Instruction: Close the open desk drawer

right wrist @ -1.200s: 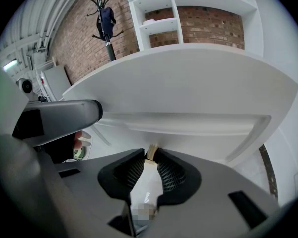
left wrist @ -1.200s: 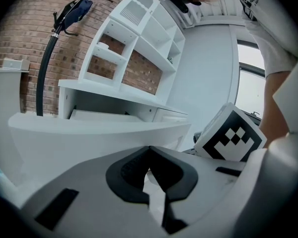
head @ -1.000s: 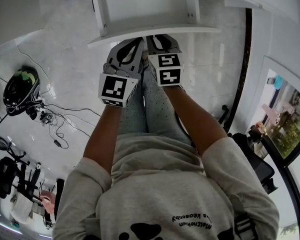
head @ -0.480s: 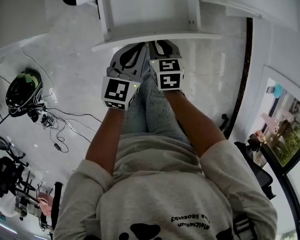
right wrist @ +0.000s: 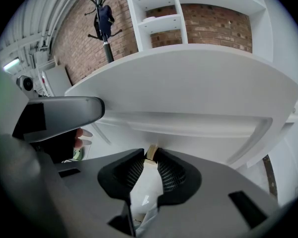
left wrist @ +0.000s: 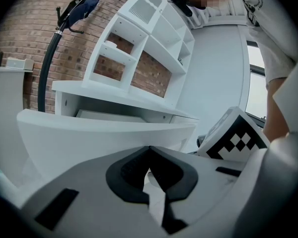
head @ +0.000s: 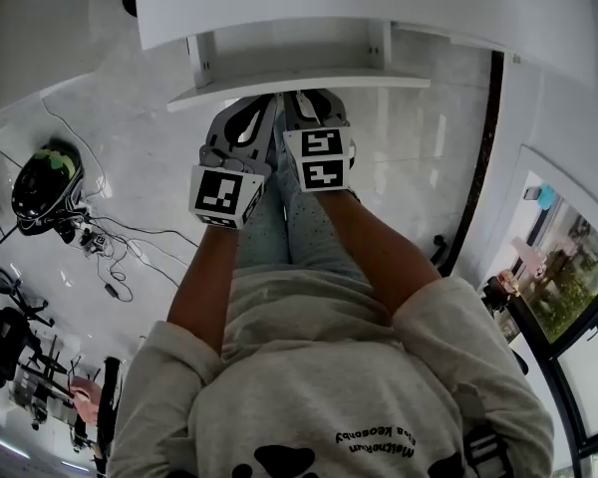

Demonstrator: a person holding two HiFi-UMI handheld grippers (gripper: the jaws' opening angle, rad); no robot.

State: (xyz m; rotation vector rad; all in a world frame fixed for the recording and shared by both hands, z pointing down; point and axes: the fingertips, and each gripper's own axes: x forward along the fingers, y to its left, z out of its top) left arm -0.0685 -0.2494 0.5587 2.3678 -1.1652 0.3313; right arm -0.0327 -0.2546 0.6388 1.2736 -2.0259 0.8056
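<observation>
Left gripper (head: pixel 263 106): jaws drawn together at the tips, with nothing between them in the left gripper view. It carries a cube with black-and-white square markers.

Right gripper (head: pixel 315 98): it sits just beside the left gripper, at its 3 o'clock. The jaws are nearly together. A small tan piece (right wrist: pixel 151 151) shows in the slit at the tips; whether it is gripped or lies beyond cannot be told.

Task item: the white open desk drawer (head: pixel 299 80) projects from under the white desk surface (head: pixel 379 8) towards 6 o'clock. Its front panel lies at 12 o'clock from both grippers, directly ahead of the tips. The panel's long axis runs from 9 to 3 o'clock. Both grippers face its middle; the right appears marginally nearer. Contact cannot be confirmed. Closing most likely requires a push towards 12 o'clock.

Writing: the print on the grey sweatshirt (head: pixel 359 396) is upside down and not reliably legible.
</observation>
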